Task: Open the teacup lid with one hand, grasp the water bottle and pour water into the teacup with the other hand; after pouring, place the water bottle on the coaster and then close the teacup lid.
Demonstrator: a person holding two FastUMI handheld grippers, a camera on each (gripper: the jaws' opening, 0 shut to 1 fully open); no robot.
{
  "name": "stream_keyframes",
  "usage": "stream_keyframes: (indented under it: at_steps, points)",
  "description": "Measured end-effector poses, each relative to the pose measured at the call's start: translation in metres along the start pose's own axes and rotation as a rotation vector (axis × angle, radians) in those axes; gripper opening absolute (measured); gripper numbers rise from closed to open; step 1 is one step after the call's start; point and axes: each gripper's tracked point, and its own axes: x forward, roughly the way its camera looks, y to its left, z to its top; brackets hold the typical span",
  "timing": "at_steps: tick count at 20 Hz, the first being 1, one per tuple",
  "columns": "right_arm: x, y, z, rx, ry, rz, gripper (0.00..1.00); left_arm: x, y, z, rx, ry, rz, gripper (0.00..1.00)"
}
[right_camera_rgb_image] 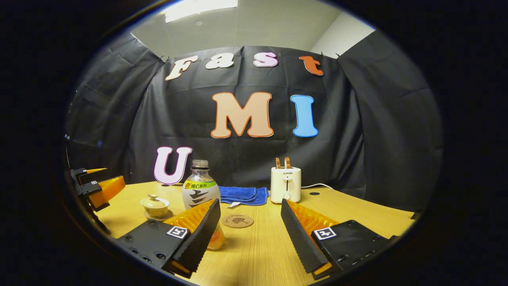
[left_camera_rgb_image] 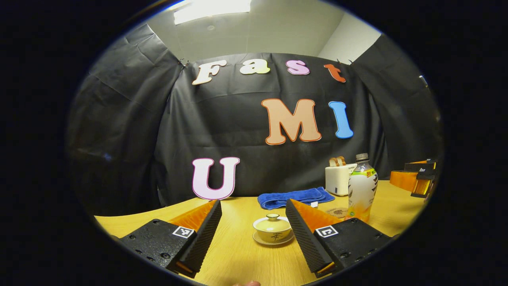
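Observation:
A pale yellow lidded teacup (left_camera_rgb_image: 273, 227) rests on its saucer on the wooden table, just beyond my open left gripper (left_camera_rgb_image: 253, 222), centred between the fingers. To its right stands the water bottle (left_camera_rgb_image: 361, 188), upright with no cap on its neck. In the right gripper view the same bottle (right_camera_rgb_image: 200, 188) stands just ahead of my left finger (right_camera_rgb_image: 198, 232), and the teacup (right_camera_rgb_image: 154, 205) sits farther left. A round brown coaster (right_camera_rgb_image: 237, 221) lies flat between the tips of my open right gripper (right_camera_rgb_image: 250, 226), a little beyond them. Nothing is held.
A folded blue towel (right_camera_rgb_image: 243, 195) lies at the back by the cloth wall. A white toaster (right_camera_rgb_image: 285, 184) with two slices in it stands right of it, its cord trailing right. The other gripper (right_camera_rgb_image: 95, 186) shows at the far left edge.

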Motion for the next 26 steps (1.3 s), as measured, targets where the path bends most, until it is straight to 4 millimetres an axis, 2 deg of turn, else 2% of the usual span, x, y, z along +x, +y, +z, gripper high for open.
stream_keyframes:
  at_steps: [4, 5, 6, 9, 14, 18, 23, 26]
  points:
    - [0.001, 0.002, 0.004, 0.007, -0.006, 0.014, 0.98, 0.009, -0.01, 0.001, -0.014, 0.005, -0.057, 0.95]
    - [0.002, 0.002, 0.005, 0.005, -0.006, 0.017, 0.94, 0.012, -0.012, 0.003, -0.009, 0.003, -0.071, 0.95]
    - [0.003, 0.003, 0.008, 0.002, -0.009, 0.021, 0.98, 0.016, -0.014, 0.004, -0.004, 0.007, -0.085, 0.94]
    - [0.004, 0.002, 0.016, -0.006, -0.022, 0.029, 0.98, 0.028, -0.018, 0.002, -0.008, 0.022, -0.12, 0.95]
    - [0.008, -0.002, 0.019, -0.012, -0.029, 0.026, 1.0, 0.055, -0.026, -0.024, -0.029, 0.121, -0.171, 0.95]
    - [0.011, -0.008, 0.018, -0.018, -0.023, 0.018, 0.96, 0.072, -0.03, -0.039, -0.022, 0.187, -0.201, 0.94]
    - [0.016, -0.008, 0.01, -0.019, -0.007, 0.014, 0.94, 0.083, -0.046, -0.063, 0.005, 0.289, -0.262, 0.95]
    - [0.018, -0.011, 0.007, -0.02, -0.003, 0.013, 0.94, 0.085, -0.049, -0.08, 0.008, 0.355, -0.272, 0.9]
